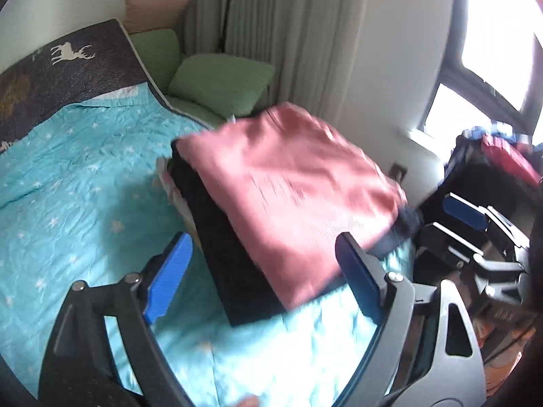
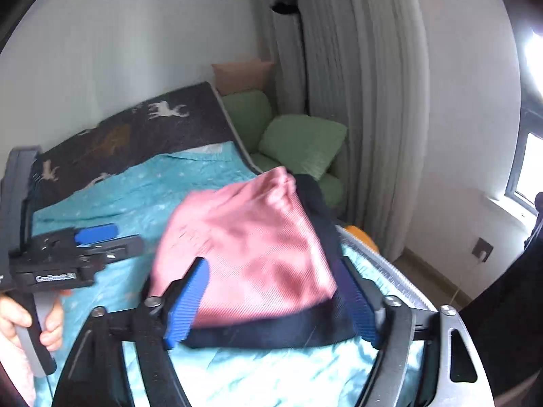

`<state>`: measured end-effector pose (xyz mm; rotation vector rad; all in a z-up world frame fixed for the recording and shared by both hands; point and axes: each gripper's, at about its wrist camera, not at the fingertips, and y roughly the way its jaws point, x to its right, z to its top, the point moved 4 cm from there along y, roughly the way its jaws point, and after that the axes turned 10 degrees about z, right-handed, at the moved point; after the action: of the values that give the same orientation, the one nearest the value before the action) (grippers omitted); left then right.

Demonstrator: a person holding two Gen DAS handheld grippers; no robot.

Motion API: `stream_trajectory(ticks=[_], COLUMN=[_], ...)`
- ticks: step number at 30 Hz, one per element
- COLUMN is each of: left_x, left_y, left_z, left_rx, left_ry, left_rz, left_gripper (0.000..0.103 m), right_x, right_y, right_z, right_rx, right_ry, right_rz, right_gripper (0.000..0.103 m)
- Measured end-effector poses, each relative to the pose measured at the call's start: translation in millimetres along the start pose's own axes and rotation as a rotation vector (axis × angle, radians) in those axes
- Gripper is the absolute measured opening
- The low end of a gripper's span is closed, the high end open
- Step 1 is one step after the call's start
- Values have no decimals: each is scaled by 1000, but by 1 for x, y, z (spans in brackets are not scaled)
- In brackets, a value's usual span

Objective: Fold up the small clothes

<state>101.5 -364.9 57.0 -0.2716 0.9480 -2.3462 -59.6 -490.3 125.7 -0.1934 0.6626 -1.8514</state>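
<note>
A folded pink garment [image 1: 288, 183] lies on top of a folded black garment [image 1: 234, 264] as a small stack on the teal bed cover. It also shows in the right wrist view [image 2: 251, 247], with the black garment [image 2: 271, 329] under it. My left gripper [image 1: 268, 278] is open and empty, its blue-padded fingers just in front of the stack's near corner. My right gripper [image 2: 271, 305] is open, its fingers on either side of the stack's near edge. In the left wrist view the right gripper [image 1: 454, 217] is beside the stack's right corner. The left gripper [image 2: 101, 237] shows at the left in the right wrist view.
The teal star-print bed cover [image 1: 74, 196] spreads left and front. A dark deer-print blanket [image 1: 57, 71] and green pillows [image 1: 220, 81] lie at the back. Curtains [image 2: 359, 101] and a wall stand behind. A pile of clothes [image 1: 502, 156] sits by the window at right.
</note>
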Motion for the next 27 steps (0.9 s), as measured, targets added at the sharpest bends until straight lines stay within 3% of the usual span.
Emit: stream_trajectory(ticks=[6,10,18,27], left_x=[15,16,17,32], left_y=[-42,-62,-93,-129], left_z=[-30,-50,-79,-90], left_rx=[47,56,72,160], left_ry=[65,87,56,74], left_rz=[81,116,89,90], left_gripper=[90,91,91,98], right_x=[-33,-38,-55,-58], right_y=[-30,-38,-76,-112], right_z=[-38,-52,-66,-64], right_rx=[13,-36,0,56], right_ry=[-31,-12,6,70], right_rz=[-50,-52,-73,-123], right_gripper=[84,84,85,85])
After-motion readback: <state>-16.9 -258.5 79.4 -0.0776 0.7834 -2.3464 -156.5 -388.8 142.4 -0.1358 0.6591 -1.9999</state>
